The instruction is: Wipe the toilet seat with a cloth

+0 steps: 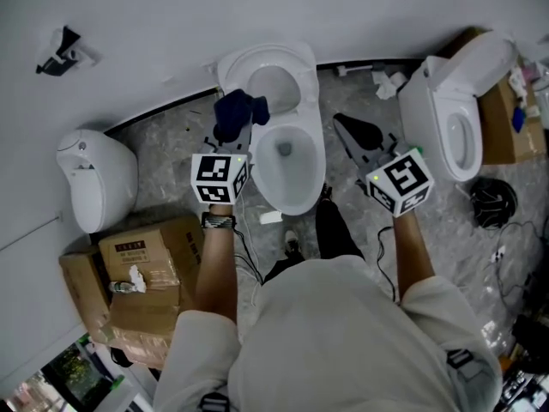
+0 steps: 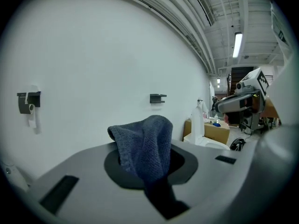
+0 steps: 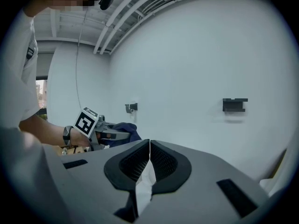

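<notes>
Cloth [image 2: 142, 141] between fingers [image 2: 186, 164] of left gripper [image 2: 148, 161]

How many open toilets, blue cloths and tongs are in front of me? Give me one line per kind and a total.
Open toilets: 2, the centre toilet and the right toilet
Blue cloths: 1, the blue cloth, gripped in the left tongs
Tongs: 2, the left tongs and the right tongs
Total: 5
</notes>
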`<state>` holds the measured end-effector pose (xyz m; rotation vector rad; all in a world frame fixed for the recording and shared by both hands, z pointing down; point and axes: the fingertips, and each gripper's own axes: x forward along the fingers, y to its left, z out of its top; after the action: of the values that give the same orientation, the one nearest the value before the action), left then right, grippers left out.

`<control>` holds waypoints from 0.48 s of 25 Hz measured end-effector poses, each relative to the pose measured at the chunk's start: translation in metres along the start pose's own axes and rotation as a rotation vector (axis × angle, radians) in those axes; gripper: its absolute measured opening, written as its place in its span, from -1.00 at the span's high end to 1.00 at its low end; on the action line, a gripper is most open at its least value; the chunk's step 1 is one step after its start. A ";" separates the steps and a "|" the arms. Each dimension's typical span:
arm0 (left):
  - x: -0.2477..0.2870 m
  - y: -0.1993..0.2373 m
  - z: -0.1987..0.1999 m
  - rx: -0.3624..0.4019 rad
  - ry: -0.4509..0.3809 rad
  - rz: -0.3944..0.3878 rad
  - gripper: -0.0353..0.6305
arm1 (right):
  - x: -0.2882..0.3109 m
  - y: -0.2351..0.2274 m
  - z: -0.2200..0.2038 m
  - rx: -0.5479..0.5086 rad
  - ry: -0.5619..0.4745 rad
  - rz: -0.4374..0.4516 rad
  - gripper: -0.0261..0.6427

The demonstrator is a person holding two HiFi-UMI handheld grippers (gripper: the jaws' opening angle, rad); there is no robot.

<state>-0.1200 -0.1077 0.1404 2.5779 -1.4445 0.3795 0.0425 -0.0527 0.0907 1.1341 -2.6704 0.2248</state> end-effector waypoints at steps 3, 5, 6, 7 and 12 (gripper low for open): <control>0.034 0.015 -0.013 -0.015 0.017 0.023 0.72 | 0.006 -0.020 -0.006 0.014 0.004 -0.005 0.83; 0.057 0.025 -0.021 -0.019 0.031 0.037 0.72 | 0.009 -0.032 -0.011 0.027 0.007 -0.013 0.83; 0.068 0.030 -0.026 -0.019 0.039 0.042 0.72 | 0.010 -0.038 -0.014 0.034 0.008 -0.018 0.83; 0.079 0.035 -0.030 -0.019 0.048 0.046 0.72 | 0.011 -0.044 -0.017 0.040 0.010 -0.024 0.83; 0.128 0.050 -0.054 -0.003 0.097 0.056 0.72 | 0.013 -0.071 -0.033 0.051 0.037 -0.054 0.83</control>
<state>-0.1058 -0.2239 0.2310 2.4839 -1.4844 0.5018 0.0901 -0.1026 0.1299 1.2031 -2.6126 0.3033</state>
